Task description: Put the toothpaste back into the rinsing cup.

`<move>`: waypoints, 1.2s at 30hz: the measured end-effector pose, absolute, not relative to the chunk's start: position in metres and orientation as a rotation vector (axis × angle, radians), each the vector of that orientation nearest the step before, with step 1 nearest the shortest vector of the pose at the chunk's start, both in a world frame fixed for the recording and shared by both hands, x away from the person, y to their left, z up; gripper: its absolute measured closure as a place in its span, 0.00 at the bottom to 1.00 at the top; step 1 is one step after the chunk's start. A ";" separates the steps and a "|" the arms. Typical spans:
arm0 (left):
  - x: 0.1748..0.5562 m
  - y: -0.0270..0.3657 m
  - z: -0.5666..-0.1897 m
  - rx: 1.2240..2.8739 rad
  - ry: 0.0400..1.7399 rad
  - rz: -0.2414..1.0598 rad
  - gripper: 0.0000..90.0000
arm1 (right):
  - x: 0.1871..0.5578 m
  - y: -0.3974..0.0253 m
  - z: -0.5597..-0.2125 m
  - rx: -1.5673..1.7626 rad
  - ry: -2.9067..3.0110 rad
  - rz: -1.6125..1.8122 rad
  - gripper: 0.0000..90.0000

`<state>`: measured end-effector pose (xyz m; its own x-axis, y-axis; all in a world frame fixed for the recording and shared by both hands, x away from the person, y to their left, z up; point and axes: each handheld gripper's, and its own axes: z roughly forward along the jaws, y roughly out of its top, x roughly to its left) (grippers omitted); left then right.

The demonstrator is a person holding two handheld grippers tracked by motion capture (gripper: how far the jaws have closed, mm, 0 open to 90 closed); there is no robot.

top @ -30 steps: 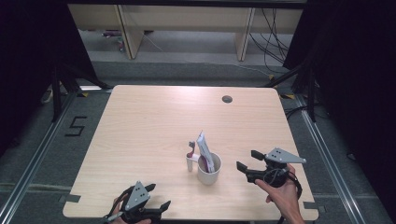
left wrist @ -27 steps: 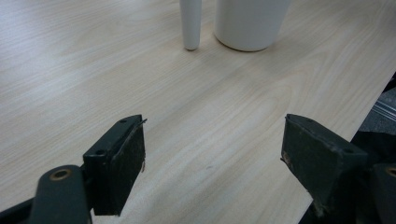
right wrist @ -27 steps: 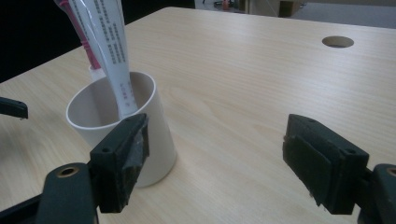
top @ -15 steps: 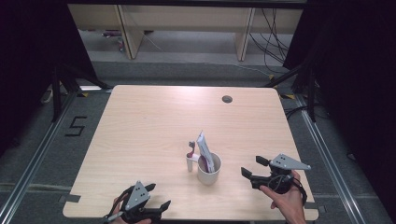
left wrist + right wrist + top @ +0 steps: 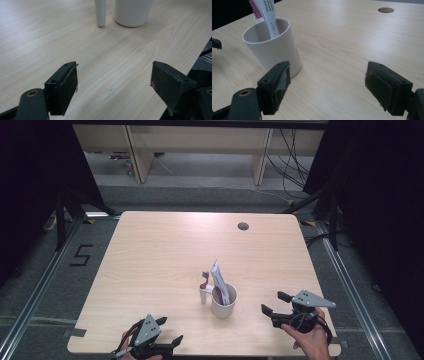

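Note:
A white cup (image 5: 223, 302) stands near the front middle of the wooden table (image 5: 165, 255). A white toothpaste tube (image 5: 218, 280) leans upright inside it, and a toothbrush (image 5: 204, 287) rests against its left side. In the right gripper view the cup (image 5: 272, 48) and tube (image 5: 270, 20) sit just beyond the left jaw. My right gripper (image 5: 273, 303) is open, to the right of the cup, empty. My left gripper (image 5: 168, 331) is open at the front edge, left of the cup, empty. The left gripper view shows the cup base (image 5: 132, 12) and toothbrush handle (image 5: 100, 12) ahead.
A round cable hole (image 5: 243, 226) lies at the table's far right. Beyond the table stand shelf legs (image 5: 135, 155) and cables (image 5: 295, 155) on the floor. A floor marking "5" (image 5: 80, 255) is at the left.
My right gripper has drawn back toward the front edge and slightly rightward, away from the cup. The left gripper and the cup have stayed put.

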<state>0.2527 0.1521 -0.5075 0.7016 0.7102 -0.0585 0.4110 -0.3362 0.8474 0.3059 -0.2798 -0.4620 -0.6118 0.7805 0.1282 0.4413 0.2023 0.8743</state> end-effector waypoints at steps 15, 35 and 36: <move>0.252 0.151 -0.508 1.974 0.865 0.400 0.24 | 0.292 -0.285 -0.470 1.167 2.147 1.343 0.22; 0.253 0.153 -0.508 2.011 0.849 0.413 0.24 | 0.276 -0.280 -0.480 1.151 2.254 1.298 0.20; 0.253 0.153 -0.508 2.012 0.849 0.412 0.24 | 0.273 -0.279 -0.480 1.191 2.265 1.292 0.20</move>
